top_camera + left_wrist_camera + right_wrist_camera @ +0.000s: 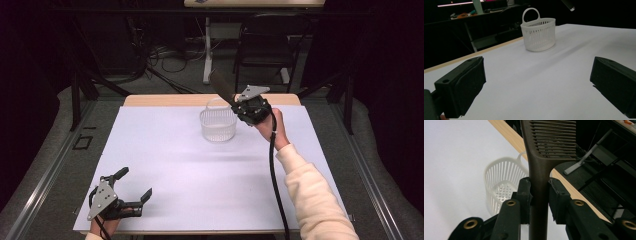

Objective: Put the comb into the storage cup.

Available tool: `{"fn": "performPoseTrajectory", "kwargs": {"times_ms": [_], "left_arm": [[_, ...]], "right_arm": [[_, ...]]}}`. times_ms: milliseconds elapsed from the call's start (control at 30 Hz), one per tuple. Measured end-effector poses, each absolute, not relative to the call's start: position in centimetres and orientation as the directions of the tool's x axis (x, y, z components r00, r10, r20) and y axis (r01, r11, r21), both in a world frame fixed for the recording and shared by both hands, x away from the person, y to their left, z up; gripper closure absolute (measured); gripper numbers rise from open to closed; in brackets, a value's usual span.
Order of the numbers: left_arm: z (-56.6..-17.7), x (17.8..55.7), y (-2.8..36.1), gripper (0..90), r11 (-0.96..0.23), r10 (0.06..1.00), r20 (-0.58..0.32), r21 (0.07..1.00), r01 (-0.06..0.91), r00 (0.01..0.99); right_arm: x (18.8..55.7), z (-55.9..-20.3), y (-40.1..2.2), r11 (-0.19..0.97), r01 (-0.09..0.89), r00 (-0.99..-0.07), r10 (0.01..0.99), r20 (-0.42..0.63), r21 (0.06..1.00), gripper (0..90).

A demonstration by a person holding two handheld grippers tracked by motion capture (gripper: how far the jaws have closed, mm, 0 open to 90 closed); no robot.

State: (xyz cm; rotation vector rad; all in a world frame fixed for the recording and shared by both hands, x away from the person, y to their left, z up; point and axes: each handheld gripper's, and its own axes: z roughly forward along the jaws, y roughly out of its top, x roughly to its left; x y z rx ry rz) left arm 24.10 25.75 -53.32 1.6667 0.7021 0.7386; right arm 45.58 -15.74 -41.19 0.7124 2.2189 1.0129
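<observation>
The right tongs (239, 101), just right of frame centre near the top in the high view, are clamped on the handle of a dark slotted spatula (549, 142), held above the white basket (218, 124) standing on the counter (165, 165). The left tongs (134, 186), lower left, gape wide with nothing between them.

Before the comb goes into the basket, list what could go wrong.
1. The right tongs pinch only the narrow handle of the dark comb; it might swivel or slip.
2. The white basket looks light and stands free near the table's far edge; a nudge could tip or push it.
3. The left tongs rest open, far away, unable to steady it.
</observation>
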Motion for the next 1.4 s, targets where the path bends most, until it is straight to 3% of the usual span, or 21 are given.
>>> {"fn": "performPoseTrajectory", "kwargs": {"times_ms": [1400], "left_arm": [[-53.3, 24.1, 25.9, 0.1, -0.191, 0.771, 0.105, 0.979, 0.071, 0.629]], "right_arm": [[47.5, -40.8, -13.0, 0.6, 0.145, -0.677, 0.64, -0.363, 0.787, 72.3]]}}
